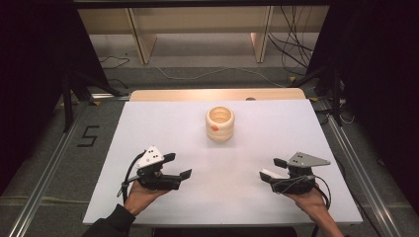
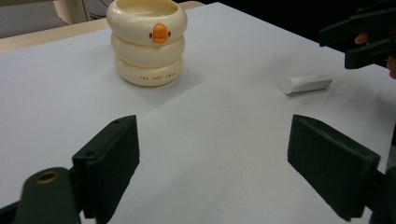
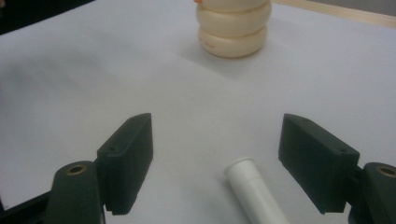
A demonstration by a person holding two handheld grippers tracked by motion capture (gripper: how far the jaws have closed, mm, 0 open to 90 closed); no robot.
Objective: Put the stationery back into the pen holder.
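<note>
The small white plastic tube [image 3: 257, 193] lies on its side on the bench [image 1: 163, 123], between the wide-spread jaws of my right hand-held gripper [image 3: 229, 161] — nearer the right-hand jaw in the right gripper view, touching neither as far as I can see. Its flanged rim points away from the camera, toward the far side of the bench. In the high view I see the same tube [image 1: 271, 174] just under the tips of that right hand-held gripper [image 1: 274, 169], which holds nothing. My right hand [image 1: 309, 197] grips it from the near edge, and a black cable [image 1: 323, 190] loops off its side.

My left hand-held gripper [image 1: 178, 165] sits low over the near left part of the bench, jaws also wide apart and empty; in the left gripper view bare white surface lies between them [image 2: 212, 161]. My left hand [image 1: 141, 195] comes in from a dark sleeve [image 1: 111, 224]. From that view the tube [image 2: 306, 84] lies off to the right, below the other gripper's black jaws [image 2: 362, 37].

Farther out, toward the middle of the bench's far half, stands a cream ceramic pot shaped like three stacked rings [image 1: 220, 123] — upright, open at the top, with a small orange beak-like knob [image 2: 159, 33] on its upper ring and small lettering on the lowest. It is well apart from both grippers and from the tube.
</note>
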